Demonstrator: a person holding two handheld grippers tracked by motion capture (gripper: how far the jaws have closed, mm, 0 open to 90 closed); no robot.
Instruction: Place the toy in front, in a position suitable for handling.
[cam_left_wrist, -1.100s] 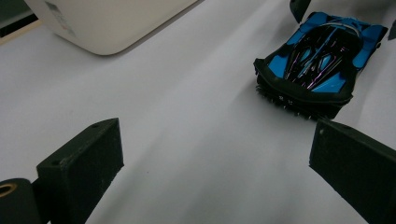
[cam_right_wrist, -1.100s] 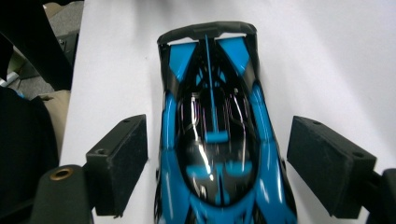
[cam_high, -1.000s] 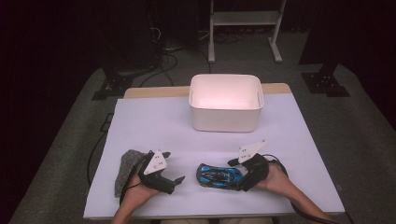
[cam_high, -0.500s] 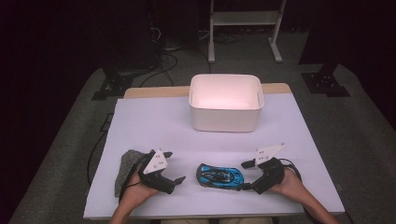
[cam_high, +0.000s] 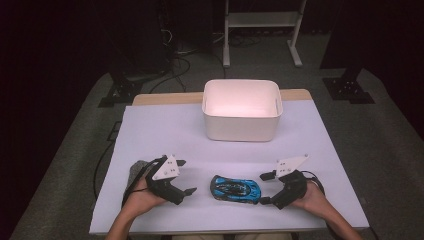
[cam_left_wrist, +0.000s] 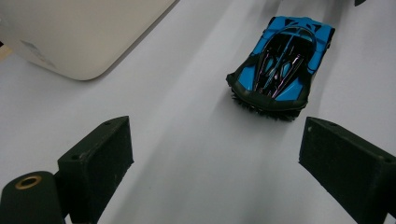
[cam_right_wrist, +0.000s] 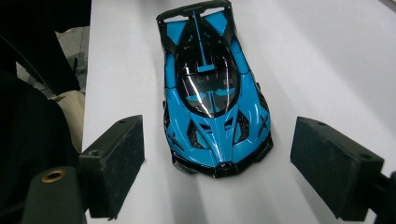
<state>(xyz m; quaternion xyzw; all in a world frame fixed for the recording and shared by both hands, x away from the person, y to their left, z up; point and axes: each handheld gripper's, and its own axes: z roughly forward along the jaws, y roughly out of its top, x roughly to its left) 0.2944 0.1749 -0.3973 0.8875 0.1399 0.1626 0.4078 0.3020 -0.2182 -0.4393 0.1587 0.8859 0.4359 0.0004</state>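
Between open tongs (cam_high: 267, 187), blue car (cam_high: 235, 188), table edge near.

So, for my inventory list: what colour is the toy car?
Bright blue with black trim; the toy car shows best in the right gripper view.

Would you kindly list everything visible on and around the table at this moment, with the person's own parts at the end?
toy car: one, blue and black, on the near part of the table between the two grippers, touched by neither
bin: one, white, open-topped, toward the far edge of the table
grey cloth: one, near left edge, partly behind the left gripper
table: one, pale lilac-white top with a wooden strip at the far edge
metal stand: one, white, on the floor beyond the table
left gripper: one, black, jaws open, aimed at the car
right gripper: one, black, jaws open, beside the car's other end
hands: two, entering from the bottom edge, each holding a gripper
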